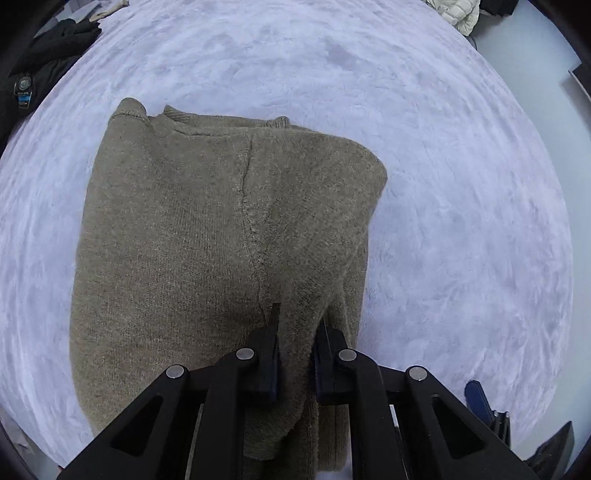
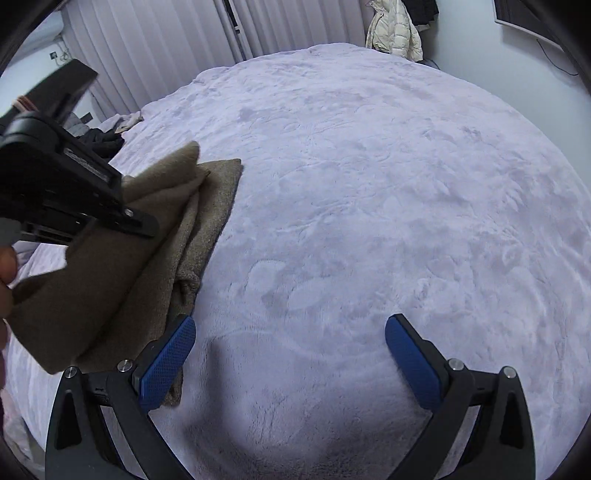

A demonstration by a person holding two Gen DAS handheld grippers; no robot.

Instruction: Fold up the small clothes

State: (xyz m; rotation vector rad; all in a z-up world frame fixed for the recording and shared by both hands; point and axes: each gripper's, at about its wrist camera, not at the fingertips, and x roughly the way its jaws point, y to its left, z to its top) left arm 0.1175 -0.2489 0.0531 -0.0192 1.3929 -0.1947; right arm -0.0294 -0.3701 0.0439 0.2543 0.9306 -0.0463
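Note:
An olive-brown knit sweater (image 1: 184, 240) lies partly folded on a pale lilac fleece bedspread (image 1: 461, 184). My left gripper (image 1: 297, 325) is shut on a fold of the sweater near its lower right edge and lifts that part. In the right wrist view the sweater (image 2: 122, 266) hangs at the left from the left gripper's black body (image 2: 55, 184). My right gripper (image 2: 290, 343) is open and empty over the bedspread (image 2: 369, 184), its left blue pad (image 2: 170, 358) just beside the sweater's edge.
Dark clothes (image 1: 48, 55) lie at the bed's far left. A cream puffer jacket (image 2: 395, 33) hangs by the far right corner. White vertical blinds (image 2: 147, 37) stand behind the bed. A grey wall (image 2: 517, 74) is at the right.

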